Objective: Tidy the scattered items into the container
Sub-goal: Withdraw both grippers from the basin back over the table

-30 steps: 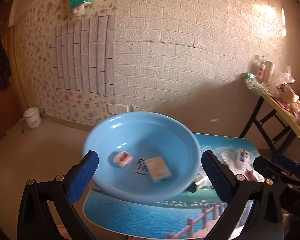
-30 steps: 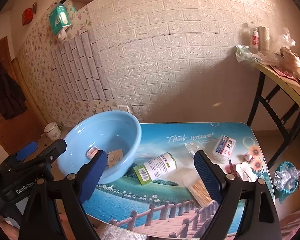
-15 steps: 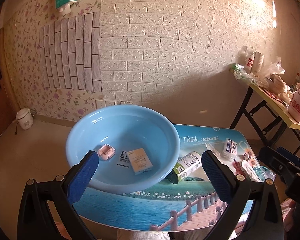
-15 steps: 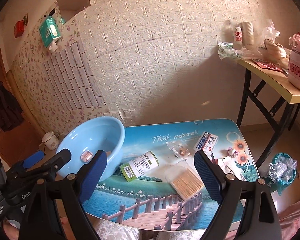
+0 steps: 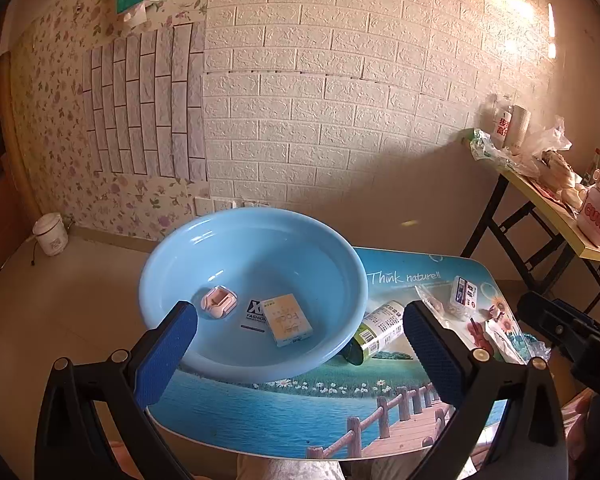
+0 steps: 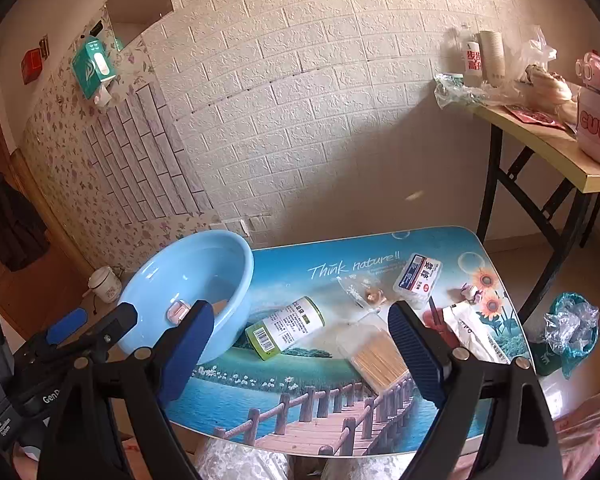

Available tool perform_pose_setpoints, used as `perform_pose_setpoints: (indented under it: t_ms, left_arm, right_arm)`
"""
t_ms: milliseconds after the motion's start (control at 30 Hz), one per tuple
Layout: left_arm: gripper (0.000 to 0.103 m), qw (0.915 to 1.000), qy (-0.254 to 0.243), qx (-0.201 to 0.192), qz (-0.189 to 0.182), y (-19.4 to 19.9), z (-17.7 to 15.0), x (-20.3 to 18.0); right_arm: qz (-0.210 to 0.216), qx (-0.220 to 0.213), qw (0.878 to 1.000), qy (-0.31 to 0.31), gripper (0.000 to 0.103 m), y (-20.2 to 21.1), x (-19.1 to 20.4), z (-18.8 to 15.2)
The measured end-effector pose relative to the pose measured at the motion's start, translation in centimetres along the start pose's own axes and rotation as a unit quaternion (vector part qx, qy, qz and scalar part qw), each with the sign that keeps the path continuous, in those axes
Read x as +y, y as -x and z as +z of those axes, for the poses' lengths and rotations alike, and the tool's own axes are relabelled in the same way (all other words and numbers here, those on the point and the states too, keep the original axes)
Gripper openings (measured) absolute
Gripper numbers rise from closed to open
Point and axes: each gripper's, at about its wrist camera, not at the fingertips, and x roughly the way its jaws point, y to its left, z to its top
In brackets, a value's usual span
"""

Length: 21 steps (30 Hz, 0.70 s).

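Two items already lie in the blue basin [image 5: 342, 276]. Both my grippers, left [image 5: 300, 354] and right [image 6: 300, 354], hang spread and empty. The green-capped bottle [image 6: 286, 328] lies beside the basin (touching, I think); I'd straddle its middle squarely.

A printed table [image 6: 340, 396] is occupied by a blue basin [image 6: 204, 264] at left, a green-capped bottle [image 6: 286, 328] beside it, and a toothpick box [image 6: 376, 356] nearer right.
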Motion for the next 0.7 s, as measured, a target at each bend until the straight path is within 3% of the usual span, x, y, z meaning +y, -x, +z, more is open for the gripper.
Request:
perform_pose_setpoints:
  t_ms: [533, 700]
  left_arm:
    - [0.103, 0.9999, -0.010, -0.004, -0.012, 1.2, 0.1, -0.9]
    - [0.103, 0.9999, -0.012, -0.008, -0.009, 1.5, -0.2, -0.7]
  right_arm:
    - [0.017, -0.011, 1.000, 0.017, 0.090, 0.9, 0.8, -0.4]
    - [0.015, -0.039, 0.999, 0.034, 0.090, 2.0, 0.3, -0.5]
